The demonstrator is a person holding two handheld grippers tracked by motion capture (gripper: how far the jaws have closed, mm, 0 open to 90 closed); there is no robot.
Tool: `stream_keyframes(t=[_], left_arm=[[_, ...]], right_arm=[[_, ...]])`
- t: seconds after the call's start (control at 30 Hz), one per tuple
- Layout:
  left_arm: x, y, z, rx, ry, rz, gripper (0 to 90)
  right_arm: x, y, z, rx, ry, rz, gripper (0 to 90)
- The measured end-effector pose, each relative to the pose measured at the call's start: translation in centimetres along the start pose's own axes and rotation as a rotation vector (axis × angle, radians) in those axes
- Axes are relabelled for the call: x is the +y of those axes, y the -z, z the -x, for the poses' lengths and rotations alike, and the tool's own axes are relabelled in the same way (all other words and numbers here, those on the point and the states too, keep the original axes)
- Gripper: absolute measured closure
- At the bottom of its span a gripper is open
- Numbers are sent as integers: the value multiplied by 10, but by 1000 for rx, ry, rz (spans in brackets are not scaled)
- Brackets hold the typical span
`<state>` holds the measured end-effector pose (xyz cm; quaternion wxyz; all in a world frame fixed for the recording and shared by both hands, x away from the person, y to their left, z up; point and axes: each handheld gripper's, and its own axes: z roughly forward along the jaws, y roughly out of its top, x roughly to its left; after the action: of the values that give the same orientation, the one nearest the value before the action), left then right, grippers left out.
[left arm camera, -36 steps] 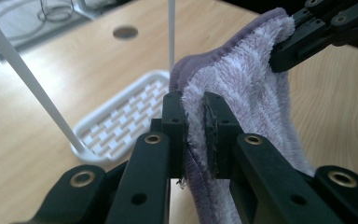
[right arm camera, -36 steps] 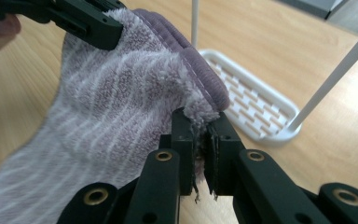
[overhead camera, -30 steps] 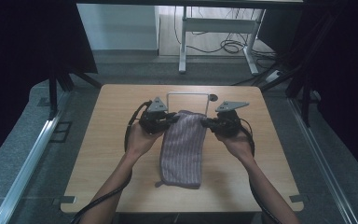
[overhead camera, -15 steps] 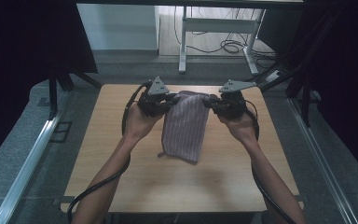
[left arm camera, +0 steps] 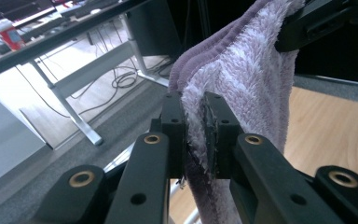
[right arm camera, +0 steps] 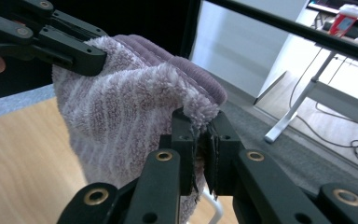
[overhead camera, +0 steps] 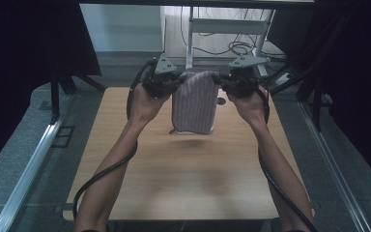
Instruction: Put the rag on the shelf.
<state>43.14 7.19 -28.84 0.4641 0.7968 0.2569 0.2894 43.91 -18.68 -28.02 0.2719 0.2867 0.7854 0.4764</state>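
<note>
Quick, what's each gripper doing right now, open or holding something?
Left gripper: shut on the striped towel, at a top corner.
Right gripper: shut on the towel's other top corner.

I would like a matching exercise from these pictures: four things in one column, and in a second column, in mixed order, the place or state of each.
Things:
1. striped towel
2. left gripper
3. right gripper
4. red cup

Places or states:
A. stands on a desk in the background
B. hangs above the wooden table, lifted off it
C. shut on the towel's upper corner on the person's right
D. shut on the towel's upper corner on the person's left

Pairs: 1-B, 2-D, 3-C, 4-A
</note>
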Motion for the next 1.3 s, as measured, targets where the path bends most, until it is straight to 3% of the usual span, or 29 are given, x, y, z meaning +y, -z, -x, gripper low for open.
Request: stream_keyframes(t=[0.43, 0.8, 1.0, 1.13, 1.3], left_arm=[[26, -6, -29, -2, 60, 23, 793], [47, -31, -59, 11, 126, -13, 792], [43, -54, -70, 51, 176, -37, 790], [33, -74, -76, 106, 219, -26, 790], [24, -89, -74, 149, 197, -46, 790]], right_arm=[[32, -5, 19, -37, -4, 32, 828], [48, -23, 40, -69, -38, 31, 825], [44, -47, 56, -85, -89, -1, 826], [38, -63, 63, -95, -119, -6, 829], [29, -77, 67, -108, -131, -19, 833]])
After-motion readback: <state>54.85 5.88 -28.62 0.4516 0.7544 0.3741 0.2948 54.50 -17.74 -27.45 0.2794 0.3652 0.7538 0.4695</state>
